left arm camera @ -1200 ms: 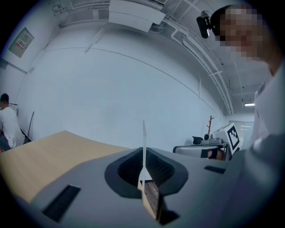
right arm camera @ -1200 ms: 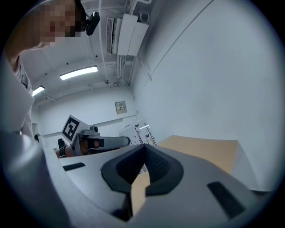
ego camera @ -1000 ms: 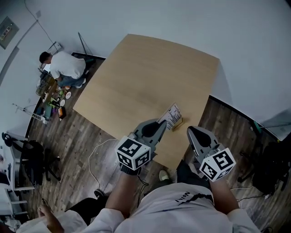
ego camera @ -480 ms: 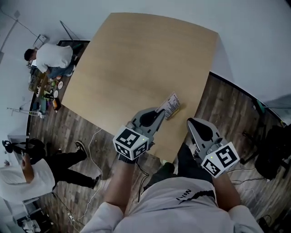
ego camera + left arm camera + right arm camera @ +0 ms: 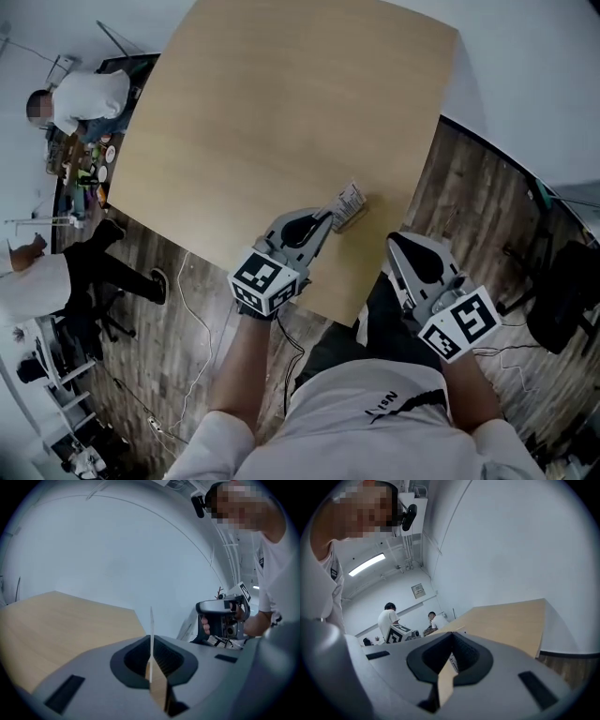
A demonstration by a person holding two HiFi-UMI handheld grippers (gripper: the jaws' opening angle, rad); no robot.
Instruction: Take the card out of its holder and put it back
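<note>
L gripper [image 5: 329, 219] jaws look pinched on card [image 5: 349, 198] edge. Card upright in holder [image 5: 361, 212], 5 o'clock edge of table [image 5: 281, 94]. R gripper [image 5: 395, 247] jaws nearly together, empty, off-table at 4 o'clock. Risk: skewed pull drags holder off edge w/ card. Vs 0.5 s ago: card unmoved, cam shifted.

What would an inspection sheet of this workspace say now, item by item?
Surface: tan wooden table, no spills seen.
Job's things: card stands in its holder, near the table's near edge.
Clutter: nothing seen on the table.
Grippers: left gripper shut on the card; right gripper shut, empty, off the table.
Cables: white cable loops on the floor.
Surroundings: white wall; people at far left.
</note>
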